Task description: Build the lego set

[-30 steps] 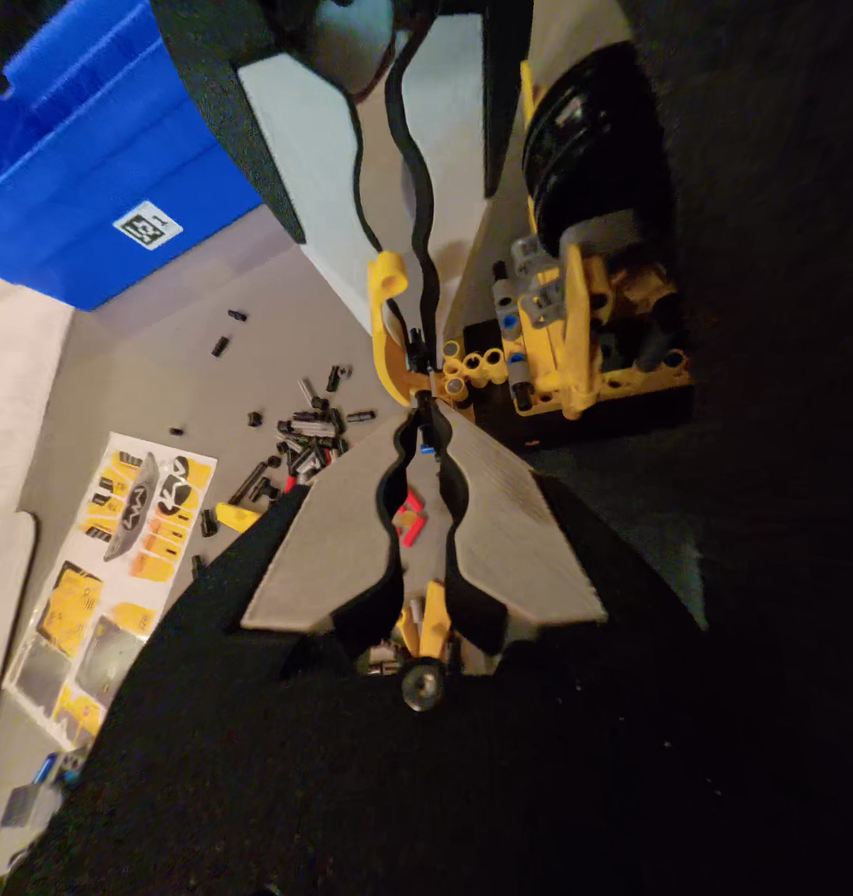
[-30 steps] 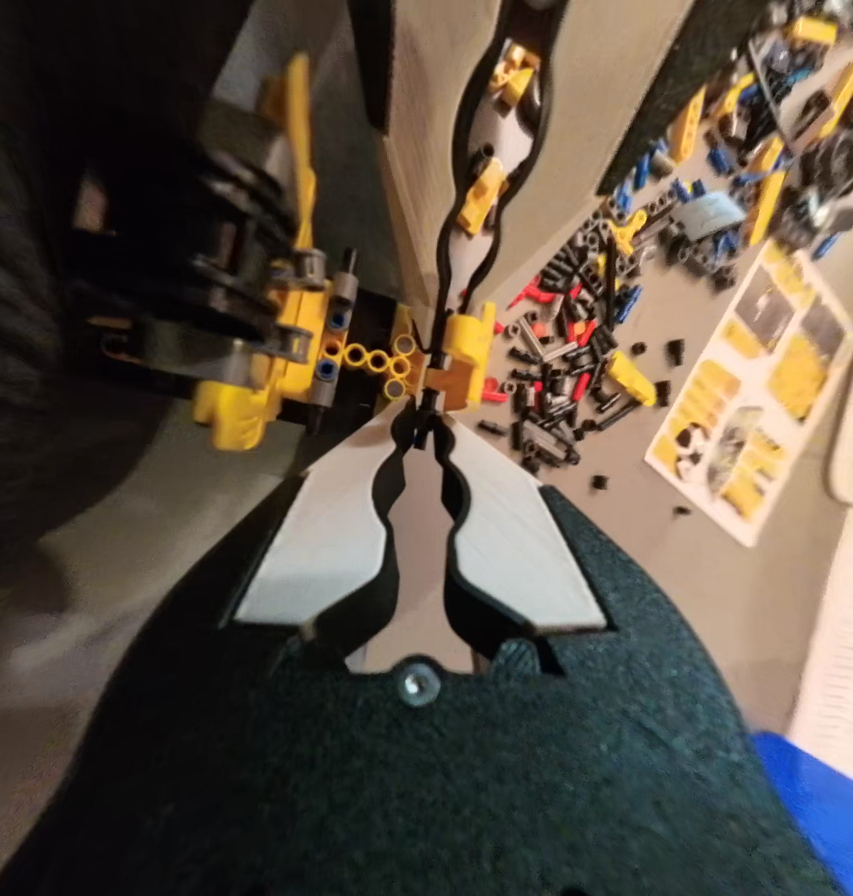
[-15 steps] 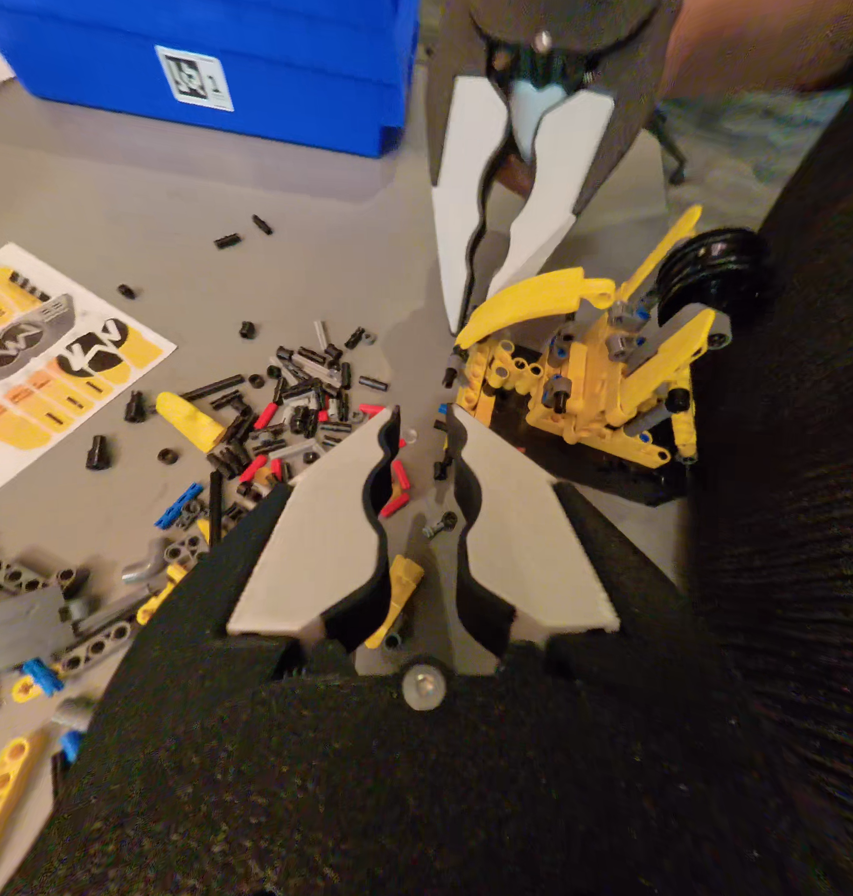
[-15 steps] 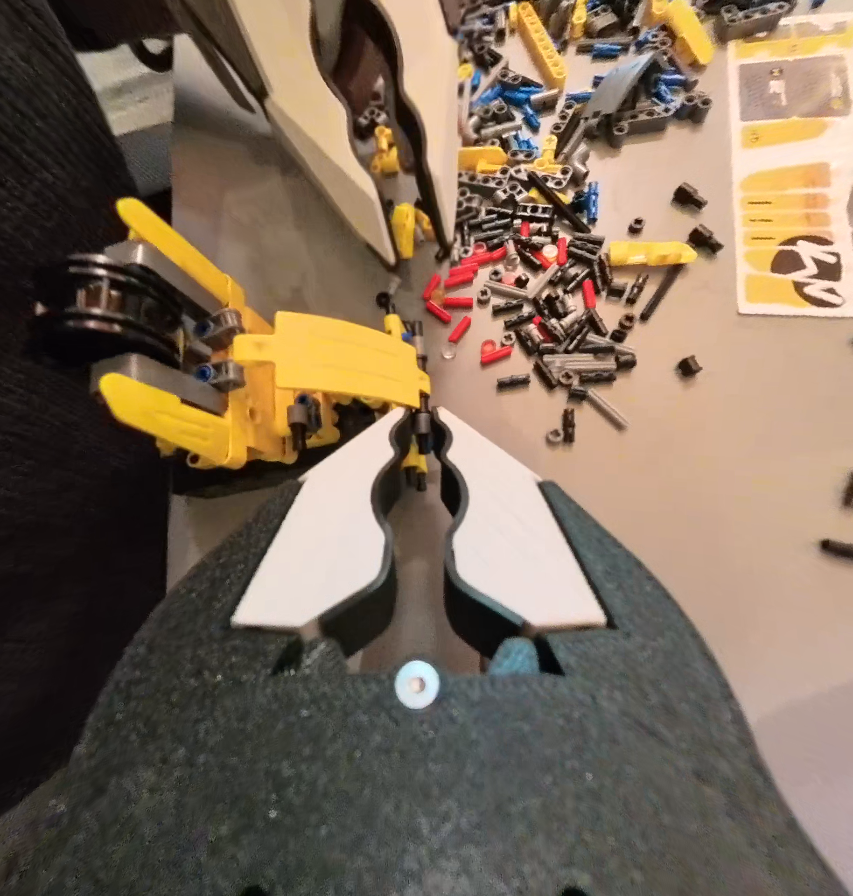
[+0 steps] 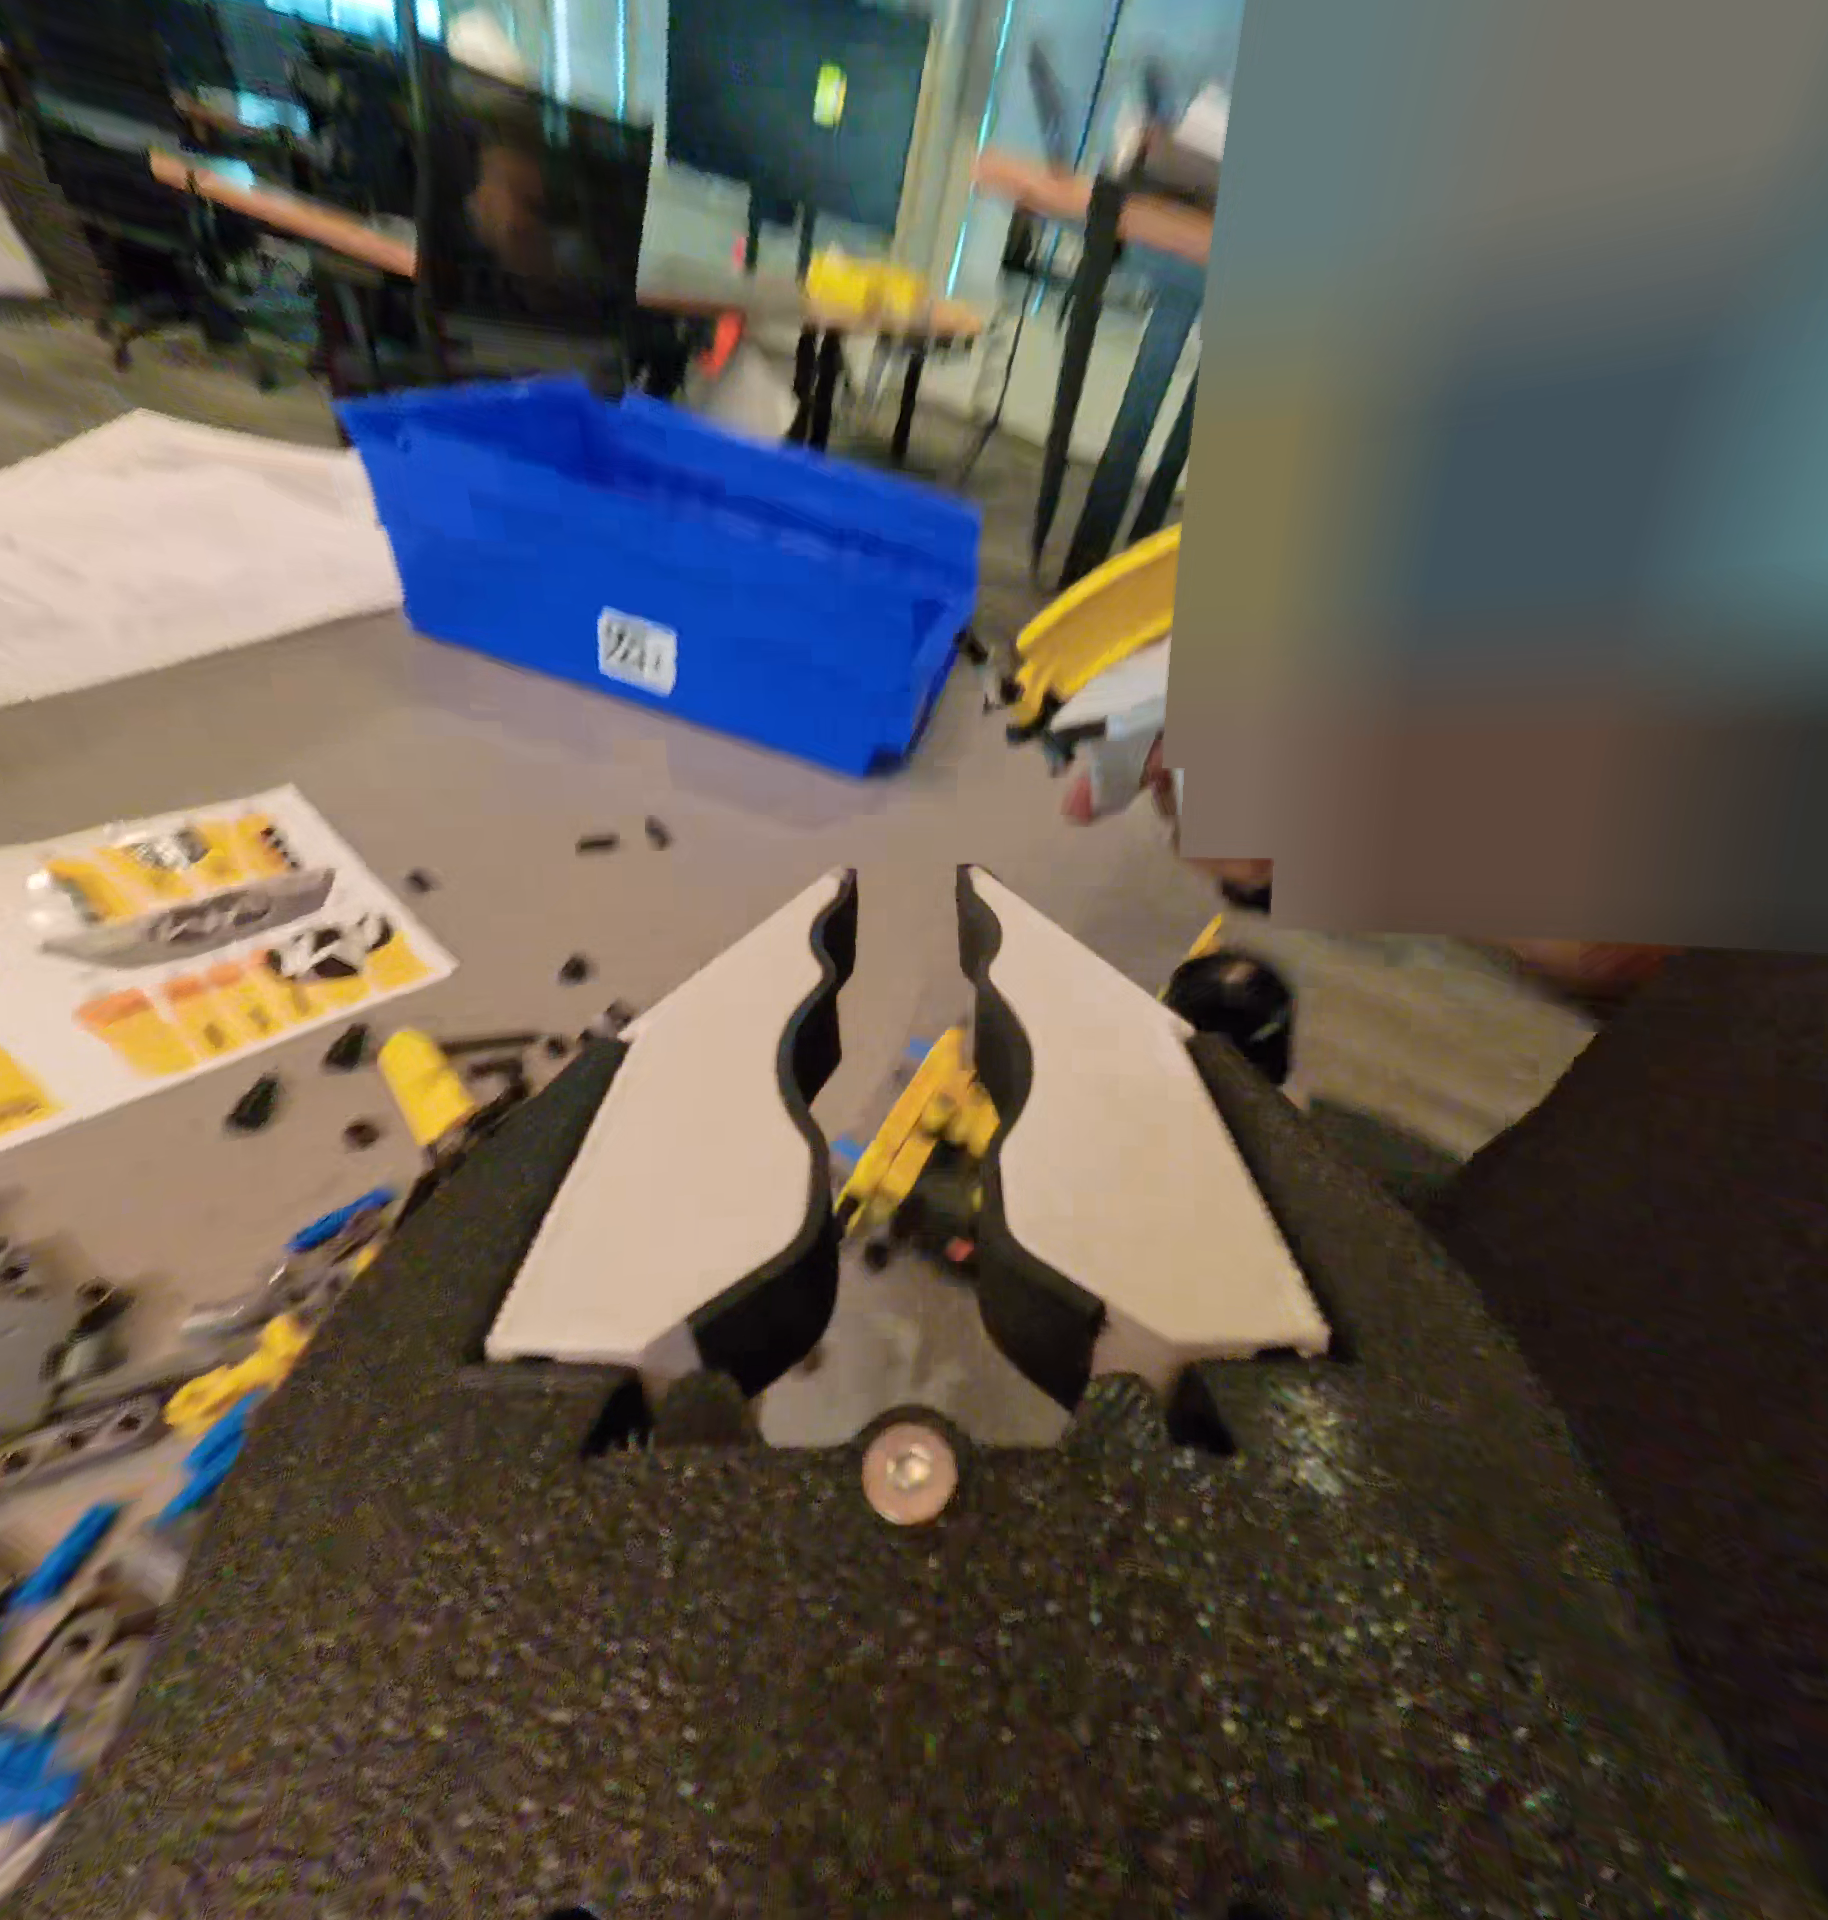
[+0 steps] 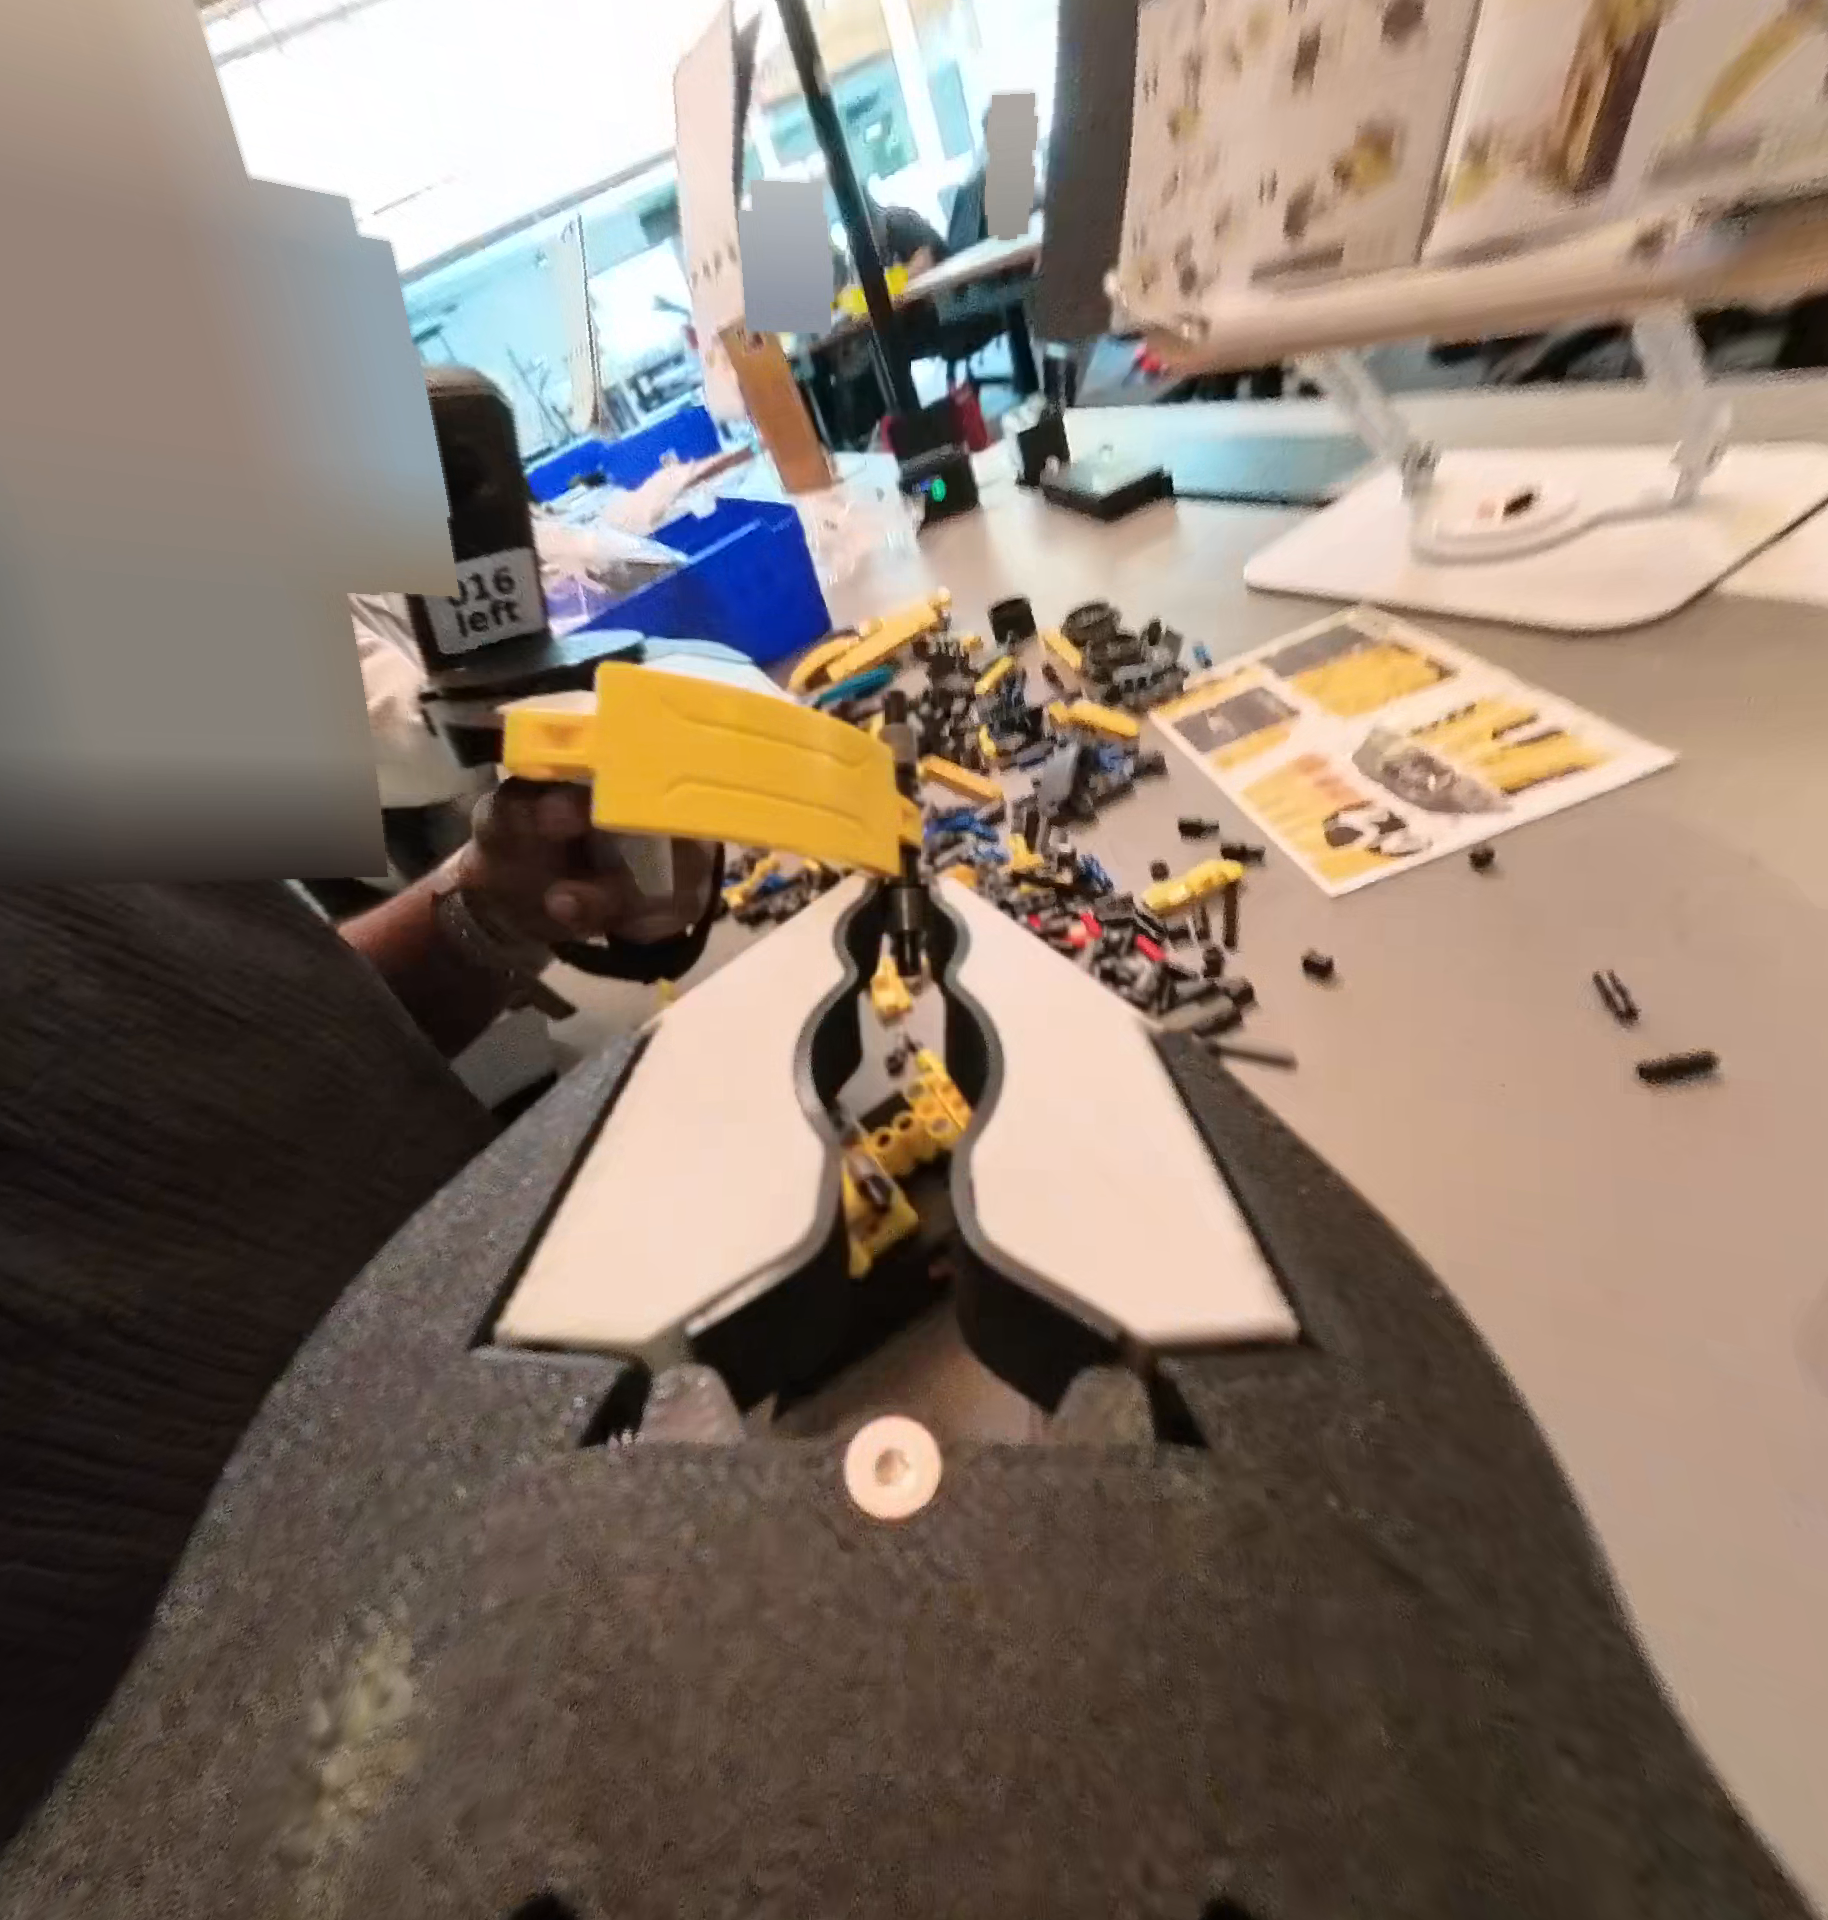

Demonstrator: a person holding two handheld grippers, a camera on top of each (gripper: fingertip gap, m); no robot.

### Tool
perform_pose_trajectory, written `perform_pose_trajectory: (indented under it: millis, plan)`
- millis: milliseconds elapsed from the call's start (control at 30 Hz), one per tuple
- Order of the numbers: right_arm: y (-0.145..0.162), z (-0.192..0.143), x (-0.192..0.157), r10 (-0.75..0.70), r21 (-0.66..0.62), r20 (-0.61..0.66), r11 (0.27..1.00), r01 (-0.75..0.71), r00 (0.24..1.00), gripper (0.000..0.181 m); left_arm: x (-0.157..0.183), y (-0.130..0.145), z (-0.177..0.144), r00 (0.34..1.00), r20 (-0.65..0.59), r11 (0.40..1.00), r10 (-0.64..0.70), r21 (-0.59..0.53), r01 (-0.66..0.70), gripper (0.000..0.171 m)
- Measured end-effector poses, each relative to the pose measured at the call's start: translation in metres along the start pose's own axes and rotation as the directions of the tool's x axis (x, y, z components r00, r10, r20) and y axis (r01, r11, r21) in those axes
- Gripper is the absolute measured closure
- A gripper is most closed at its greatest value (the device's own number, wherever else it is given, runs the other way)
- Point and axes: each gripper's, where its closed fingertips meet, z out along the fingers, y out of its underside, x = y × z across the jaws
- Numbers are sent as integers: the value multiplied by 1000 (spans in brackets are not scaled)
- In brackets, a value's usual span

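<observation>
A: Left wrist view: left tongs (image 5: pixel 905 883) spread, empty, above yellow model (image 5: pixel 915 1138) on table (image 5: pixel 474 748); blue bin (image 5: pixel 671 582) beyond.

B: Right wrist view: right tongs (image 6: pixel 902 894) pinching black pin (image 6: pixel 902 909) bearing yellow panel (image 6: pixel 723 779). Hazard, by judgement: panel's leverage twists the thin pin loose.
</observation>
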Motion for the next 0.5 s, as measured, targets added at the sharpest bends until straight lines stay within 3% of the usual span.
perform_pose_trajectory:
  millis: [100, 167, 233, 300, 367, 433, 500]
  plan:
    - [-21, -5, -31, -110, 97, -34, 989, 113, 993, 175, 26, -34, -4, 988, -122, 981, -98, 155, 117, 153]
    - [-34, -8, -54, -225, 157, -96, 958, 239, 969, 174, 44, -47, -8, 970, -196, 963, -143, 200, 183, 152]
    - [-44, -14, -75, -410, 166, -249, 875, 455, 878, 174, 64, -52, -18, 946, -264, 945, -188, 213, 248, 150]
    - [-48, -22, -99, -636, 56, -428, 691, 721, 642, 174, 89, -53, -34, 891, -374, 918, -258, 193, 347, 148]
    - [-43, -28, -126, -799, -163, -534, 417, 894, 275, 174, 116, -55, -55, 791, -504, 863, -345, 162, 479, 145]
    - [-33, -29, -157, -852, -348, -521, 151, 925, -57, 174, 138, -54, -76, 696, -592, 800, -408, 136, 585, 145]
    - [-25, -27, -185, -827, -457, -482, -47, 888, -291, 174, 159, -44, -88, 670, -608, 785, -426, 120, 608, 145]
